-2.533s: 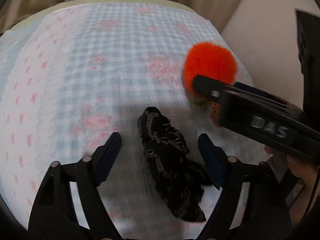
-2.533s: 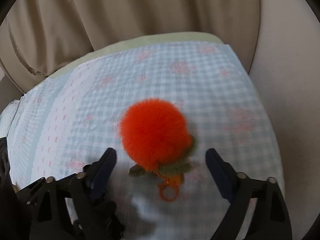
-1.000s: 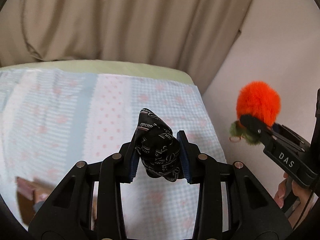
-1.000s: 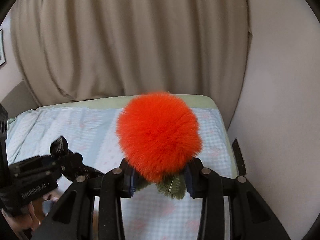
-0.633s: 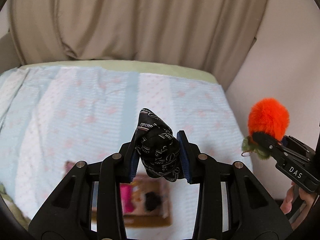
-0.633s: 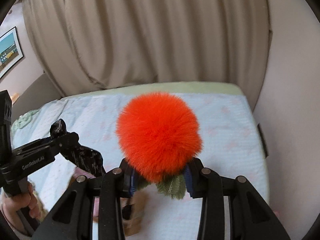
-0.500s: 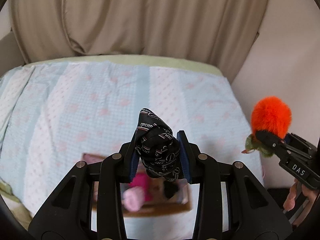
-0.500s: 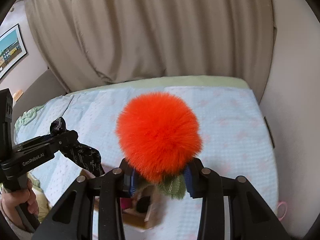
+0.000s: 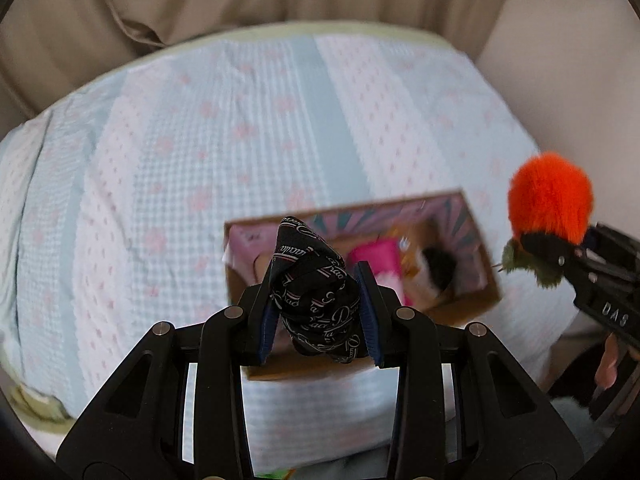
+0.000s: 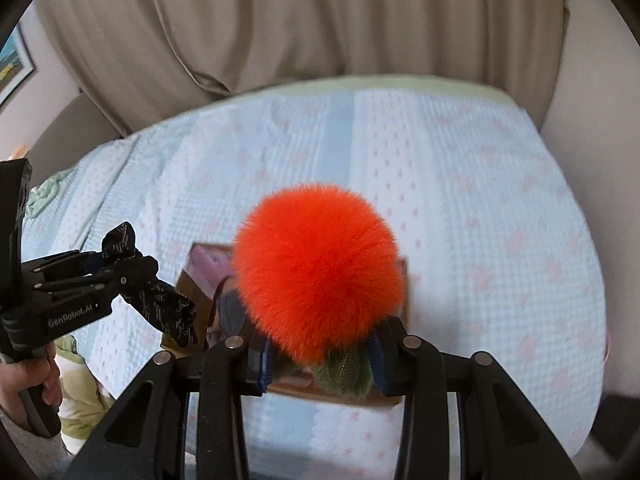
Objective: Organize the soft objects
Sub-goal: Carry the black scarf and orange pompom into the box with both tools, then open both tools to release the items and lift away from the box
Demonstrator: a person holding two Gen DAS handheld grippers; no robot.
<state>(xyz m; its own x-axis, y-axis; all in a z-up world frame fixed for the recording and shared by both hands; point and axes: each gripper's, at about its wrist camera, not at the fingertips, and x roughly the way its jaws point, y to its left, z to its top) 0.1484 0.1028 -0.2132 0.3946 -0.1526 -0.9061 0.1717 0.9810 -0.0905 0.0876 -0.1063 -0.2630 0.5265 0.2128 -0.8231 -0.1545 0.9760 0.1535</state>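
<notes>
A black patterned cloth (image 9: 316,292) is pinched by the left tool (image 9: 318,312); an orange pompom (image 10: 316,276) is pinched by the right tool (image 10: 320,360). An open cardboard box (image 9: 472,304) is seen beneath both.

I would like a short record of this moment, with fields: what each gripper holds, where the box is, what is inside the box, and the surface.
left gripper: shut on the black printed cloth
right gripper: shut on the orange pompom at its green leaf base
box: cardboard box open on the bed, below both grippers
box contents: a pink soft item and a dark item; blurred, kind unclear
surface: bed cover, pale blue and white with pink marks
background: beige curtain
</notes>
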